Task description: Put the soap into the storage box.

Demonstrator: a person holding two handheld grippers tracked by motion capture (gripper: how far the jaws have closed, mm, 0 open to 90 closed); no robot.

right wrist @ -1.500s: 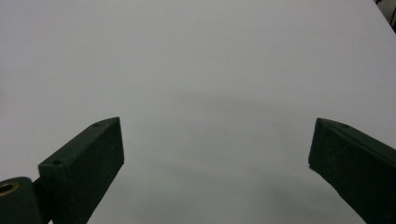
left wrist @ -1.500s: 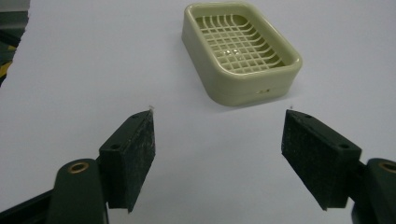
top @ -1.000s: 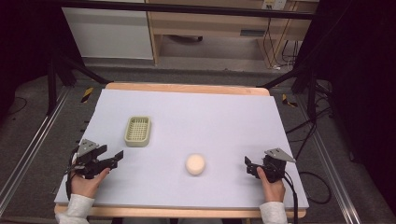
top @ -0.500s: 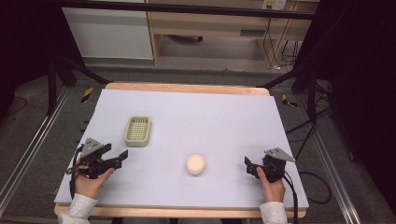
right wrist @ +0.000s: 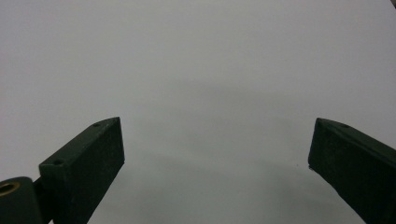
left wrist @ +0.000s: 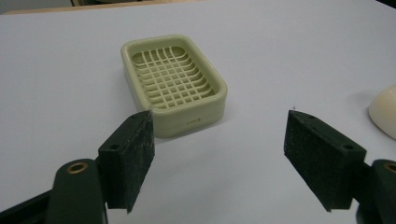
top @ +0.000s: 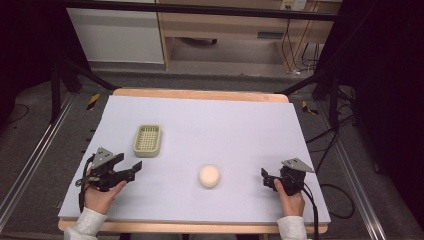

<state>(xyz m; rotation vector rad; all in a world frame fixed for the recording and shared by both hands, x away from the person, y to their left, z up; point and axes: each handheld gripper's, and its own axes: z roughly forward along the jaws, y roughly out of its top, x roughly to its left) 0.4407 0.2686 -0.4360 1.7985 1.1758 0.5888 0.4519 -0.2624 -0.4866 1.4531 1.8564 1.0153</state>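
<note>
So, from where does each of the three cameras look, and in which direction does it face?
High view: above the person's side, facing forward and down on the table; both hands, left gripper, right gripper.
Left gripper view: on the left gripper, open, its jaws just opening, facing the soap dish and soap.
Right gripper view: on the right gripper, open, facing bare table.
Shared: dish and soap, high and left gripper views.

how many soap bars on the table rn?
1. The round cream soap bar lies near the table's front middle, right of the pale green slatted plastic soap dish, whose slatted tray holds nothing.
</note>
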